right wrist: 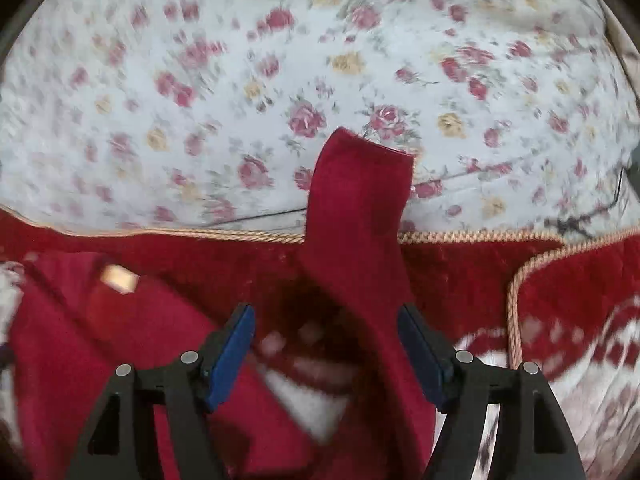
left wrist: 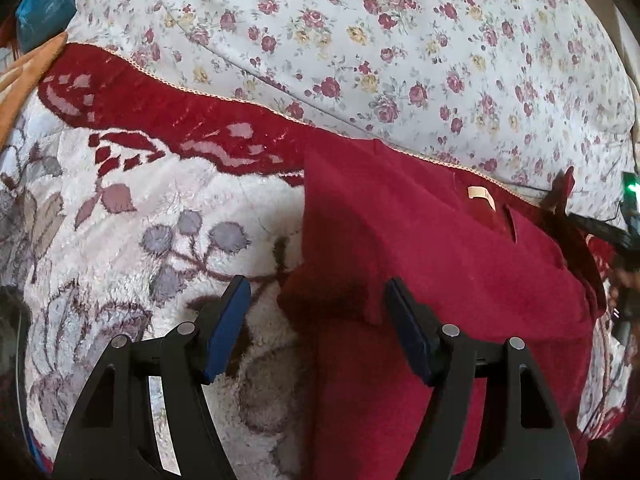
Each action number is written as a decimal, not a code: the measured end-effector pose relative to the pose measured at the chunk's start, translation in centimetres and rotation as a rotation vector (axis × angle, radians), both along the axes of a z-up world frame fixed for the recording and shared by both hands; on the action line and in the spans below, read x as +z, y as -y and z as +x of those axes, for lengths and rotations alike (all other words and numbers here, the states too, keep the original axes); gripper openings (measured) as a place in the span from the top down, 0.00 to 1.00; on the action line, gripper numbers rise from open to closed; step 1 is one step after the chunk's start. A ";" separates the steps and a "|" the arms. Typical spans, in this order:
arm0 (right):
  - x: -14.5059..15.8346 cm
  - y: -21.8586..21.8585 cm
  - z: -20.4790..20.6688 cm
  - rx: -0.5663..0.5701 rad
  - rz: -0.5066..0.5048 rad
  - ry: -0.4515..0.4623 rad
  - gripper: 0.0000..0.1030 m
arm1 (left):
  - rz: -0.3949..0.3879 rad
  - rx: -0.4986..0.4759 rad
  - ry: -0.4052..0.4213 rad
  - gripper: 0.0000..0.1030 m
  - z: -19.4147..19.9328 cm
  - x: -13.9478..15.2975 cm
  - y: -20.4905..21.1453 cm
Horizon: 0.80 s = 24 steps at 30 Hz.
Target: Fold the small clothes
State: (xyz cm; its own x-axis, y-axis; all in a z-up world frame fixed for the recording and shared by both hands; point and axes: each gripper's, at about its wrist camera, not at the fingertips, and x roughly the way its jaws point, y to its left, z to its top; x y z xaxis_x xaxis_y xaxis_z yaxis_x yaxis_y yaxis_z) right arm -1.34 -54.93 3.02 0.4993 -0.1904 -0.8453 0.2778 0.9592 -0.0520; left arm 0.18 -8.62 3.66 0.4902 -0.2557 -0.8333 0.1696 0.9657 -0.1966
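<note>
A small dark red garment (left wrist: 420, 240) with a beige neck label (left wrist: 480, 196) lies on a plush red-and-white blanket (left wrist: 132, 220). Its left part is folded over. My left gripper (left wrist: 318, 300) is open, with the garment's folded corner lying between its blue pads (left wrist: 230, 328), not clamped. In the blurred right wrist view, my right gripper (right wrist: 326, 332) is open over the garment (right wrist: 80, 340). One red sleeve (right wrist: 356, 216) stretches away from it toward the floral sheet.
A white floral sheet (left wrist: 360, 40) covers the far half of the bed and also shows in the right wrist view (right wrist: 280, 60). The blanket's corded edge (right wrist: 516, 304) curls at the right. A blue bag (left wrist: 44, 8) and orange cloth (left wrist: 28, 68) sit far left.
</note>
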 end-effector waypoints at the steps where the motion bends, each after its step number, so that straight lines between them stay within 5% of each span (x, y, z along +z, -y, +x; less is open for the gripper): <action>1: -0.6 0.2 1.0 -0.024 -0.016 0.003 0.31 | -0.001 0.000 -0.002 0.32 0.0 -0.1 0.0; 4: -2.5 0.5 3.3 -0.052 -0.070 -0.011 0.31 | 0.017 0.007 -0.009 0.32 0.5 -0.5 -0.1; 6: -3.5 0.6 4.2 -0.073 -0.148 -0.043 0.57 | 0.014 0.019 -0.020 0.32 0.8 -0.7 -0.3; 7: -3.5 1.0 4.2 -0.076 -0.146 -0.045 0.80 | 0.001 0.025 -0.024 0.32 0.9 -0.7 -0.5; 10: -1.0 2.1 2.4 -0.086 -0.056 0.047 0.95 | -0.015 0.031 -0.013 0.32 0.8 -0.3 -0.7; 14: 4.6 3.5 -2.2 -0.004 0.190 0.200 0.96 | -0.012 0.033 0.024 0.32 0.2 0.7 -0.8; 18: 11.4 0.7 -7.9 0.245 0.404 0.328 0.96 | -0.038 0.062 0.044 0.32 -0.3 1.4 -1.6; 24: 16.9 -10.4 -11.5 0.705 0.544 0.308 0.96 | -0.120 0.113 0.094 0.32 -1.4 3.2 -4.0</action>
State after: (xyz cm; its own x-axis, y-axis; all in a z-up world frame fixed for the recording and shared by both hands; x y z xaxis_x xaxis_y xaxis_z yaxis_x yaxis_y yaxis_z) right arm -12.80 -44.53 19.89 0.5657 0.6225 -0.5407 -0.4489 0.7826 0.4313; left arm -1.22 -4.65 6.84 0.5955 -0.2896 -0.7493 0.0845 0.9502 -0.3001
